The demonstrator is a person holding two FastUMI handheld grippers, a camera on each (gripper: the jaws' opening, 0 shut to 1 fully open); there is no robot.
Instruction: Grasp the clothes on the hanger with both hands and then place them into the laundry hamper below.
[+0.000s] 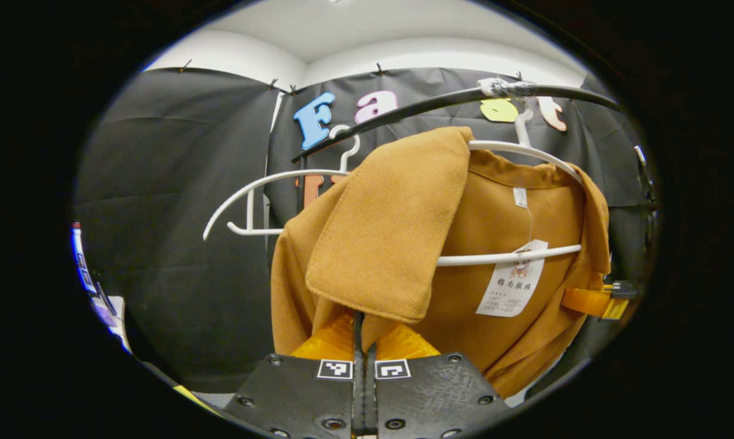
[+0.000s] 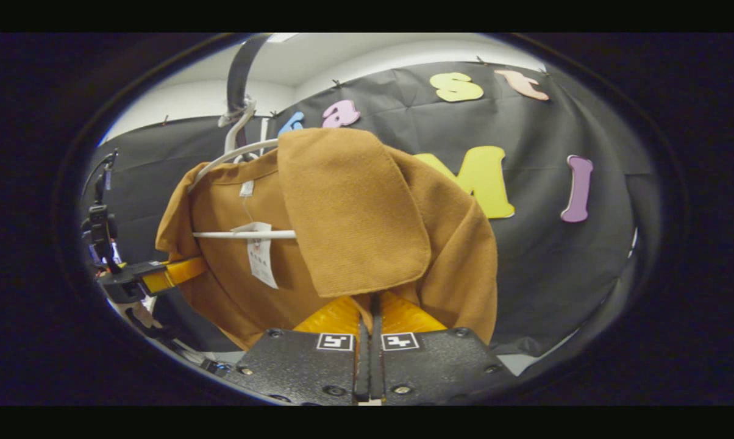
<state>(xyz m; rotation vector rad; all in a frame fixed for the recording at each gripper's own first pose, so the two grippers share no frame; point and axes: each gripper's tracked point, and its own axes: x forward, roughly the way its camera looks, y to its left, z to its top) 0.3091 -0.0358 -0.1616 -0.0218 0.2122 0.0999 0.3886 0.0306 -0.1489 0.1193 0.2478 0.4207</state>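
Both claws are gripping the shirt: we are closing the left claw (image 1: pixel 363 329) on a fold of brown cloth at its near lower edge, the two fingers pressed together with the fabric caught between them, and we are pinching the right claw (image 2: pixel 370 308) shut on cloth at the other side in the same way. In the left gripper view we are also seeing the right claw (image 1: pixel 595 303) farther off, at the shirt's far edge; in the right gripper view the left claw (image 2: pixel 160 277) is meeting the cloth at the opposite edge.

We are observing the shirt (image 1: pixel 403 244) hanging on a white hanger (image 1: pixel 507 257), whose crossbar is passing behind a flap of cloth that is draping over the front. A paper tag (image 1: pixel 512 280) is dangling across the crossbar inside the open collar. The hanger's hook is looping over a black rail (image 1: pixel 428 103). A second, bare white hanger (image 1: pixel 251 195) is hanging from the same rail, beside the shirt. Behind everything, the black cloth wall (image 1: pixel 178 213) is standing under a white ceiling.
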